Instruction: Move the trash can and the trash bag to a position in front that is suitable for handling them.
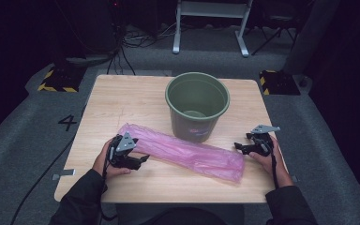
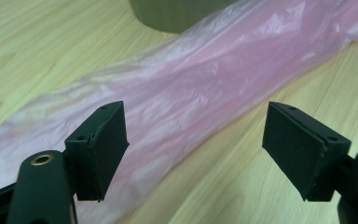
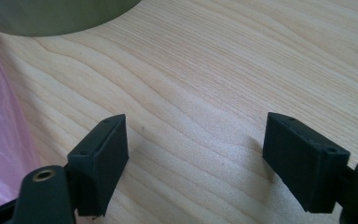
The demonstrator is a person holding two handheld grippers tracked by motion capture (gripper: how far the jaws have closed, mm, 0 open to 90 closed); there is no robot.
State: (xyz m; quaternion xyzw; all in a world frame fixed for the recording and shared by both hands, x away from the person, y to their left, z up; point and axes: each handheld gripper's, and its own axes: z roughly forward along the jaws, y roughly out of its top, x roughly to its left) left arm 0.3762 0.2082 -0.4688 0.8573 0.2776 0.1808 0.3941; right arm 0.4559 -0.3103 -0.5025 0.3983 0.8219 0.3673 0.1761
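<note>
Bag [image 1: 183, 152] lies lengthwise across the table, left end nearest the left gripper [image 1: 143, 159], jaws apart and empty; right gripper [image 1: 239, 146], likewise agape, sits just beyond the other end.

The high view is dim, its surroundings sinking to near black beyond the table [image 1: 122, 101], which alone is evenly lit from above; detail there is soft and grainy; the two gripper views are brighter, the wood pale and a little washed out at the top; soft shadows lie under the jaws; the pink bag [image 2: 205, 88] shows mild sheen; near jaw bases blur slightly.
</note>
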